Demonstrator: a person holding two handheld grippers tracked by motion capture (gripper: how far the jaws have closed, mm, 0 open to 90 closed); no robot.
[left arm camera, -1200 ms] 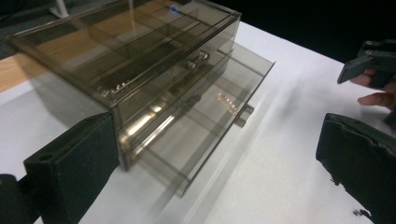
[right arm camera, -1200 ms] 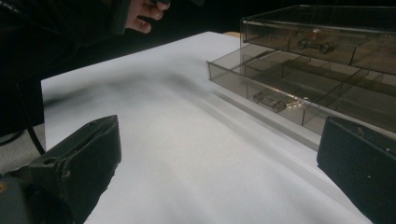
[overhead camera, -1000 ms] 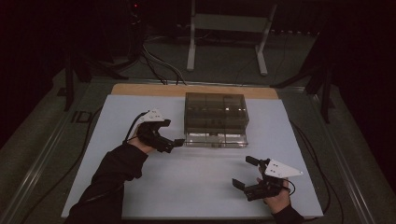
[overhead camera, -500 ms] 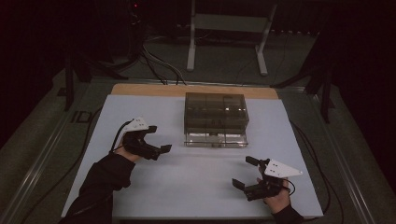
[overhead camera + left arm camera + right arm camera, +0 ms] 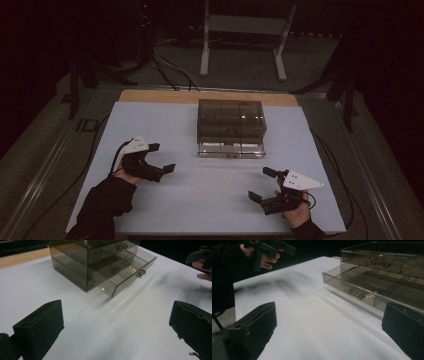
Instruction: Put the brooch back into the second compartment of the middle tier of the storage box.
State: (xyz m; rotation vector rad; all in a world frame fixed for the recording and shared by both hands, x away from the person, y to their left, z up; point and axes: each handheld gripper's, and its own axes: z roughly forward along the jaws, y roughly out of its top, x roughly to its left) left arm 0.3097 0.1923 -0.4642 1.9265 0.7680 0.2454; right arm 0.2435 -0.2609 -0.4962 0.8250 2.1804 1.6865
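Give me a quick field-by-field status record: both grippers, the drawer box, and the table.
left gripper: open, holding nothing, above the table left of the box
right gripper: open, holding nothing, near the table's front right
drawer box: smoky clear plastic, stands at mid-table toward the far edge
bottom drawer: pulled partly out toward the person, divided into compartments, contents not discernible
upper drawer: shut
table: white top
contact: neither gripper touches the box

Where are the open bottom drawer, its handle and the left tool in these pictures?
Open bottom drawer (image 5: 117, 277), left gripper view, on its clear floor.
Drawer handle (image 5: 355, 293), right gripper view, on the middle of the small bar.
Left tool (image 5: 159, 157), high view, midway between its two tips.
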